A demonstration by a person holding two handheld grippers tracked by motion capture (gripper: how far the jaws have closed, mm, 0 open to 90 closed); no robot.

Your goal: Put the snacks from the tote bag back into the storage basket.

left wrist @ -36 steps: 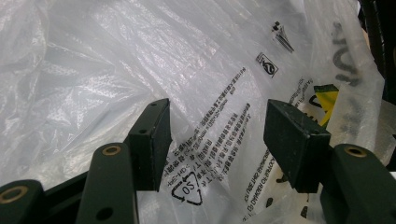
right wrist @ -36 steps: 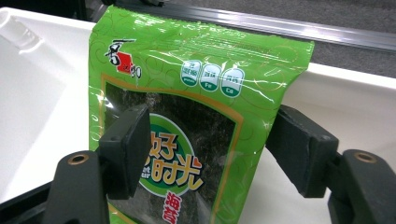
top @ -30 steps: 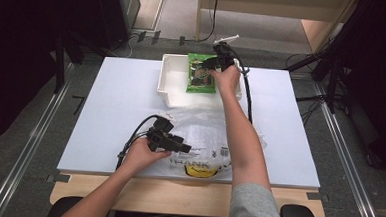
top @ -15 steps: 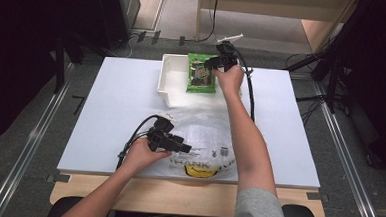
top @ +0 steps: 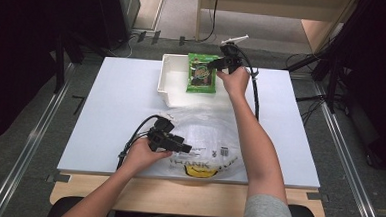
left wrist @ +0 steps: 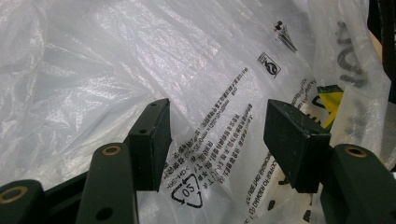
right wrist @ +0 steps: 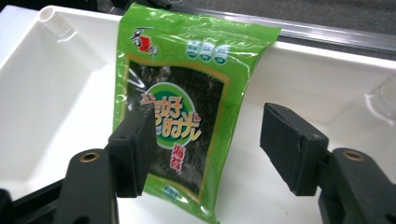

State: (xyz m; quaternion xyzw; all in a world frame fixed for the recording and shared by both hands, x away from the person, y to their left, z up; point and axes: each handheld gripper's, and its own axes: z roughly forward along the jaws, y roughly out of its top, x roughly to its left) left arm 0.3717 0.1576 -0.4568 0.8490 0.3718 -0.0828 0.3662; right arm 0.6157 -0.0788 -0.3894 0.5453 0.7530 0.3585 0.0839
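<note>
White tray (top: 168, 82): you have it at the far middle of the table (top: 105, 114), open side up, with low walls; its left part lies bare.
Tray contents: one green snack packet (top: 202, 73), flat and sealed, in the right part of the tray. Its far edge leans up on the tray's far wall, as your right gripper view (right wrist: 187, 107) shows.
Packet face: a green wrapper with a dark window and a round label printed in the middle.
Clear plastic bag (top: 199, 134): crumpled and see-through, on the near middle of the table, just near of the tray. It bears black print, a recycling mark and a yellow patch at its near edge.
Bag contents: you cannot tell through the creased film; the left gripper view (left wrist: 140, 60) gives only folds and print.
Right gripper (top: 214, 65): your right hand (top: 234, 80) holds it at the tray's right side, over the packet's right edge. Its jaws stand wide and have just been closing a little. The packet lies between and beyond them, and the pads (right wrist: 292, 144) do not press it, so nothing is grasped.
Left gripper (top: 185, 148): your left hand (top: 141, 156) holds it low over the bag's left part, tips pointing right. Its jaws stand apart with bag film between and behind them; the pads (left wrist: 152, 140) pinch nothing, so it is released.
Table: white top, wooden edge along your near side.
</note>
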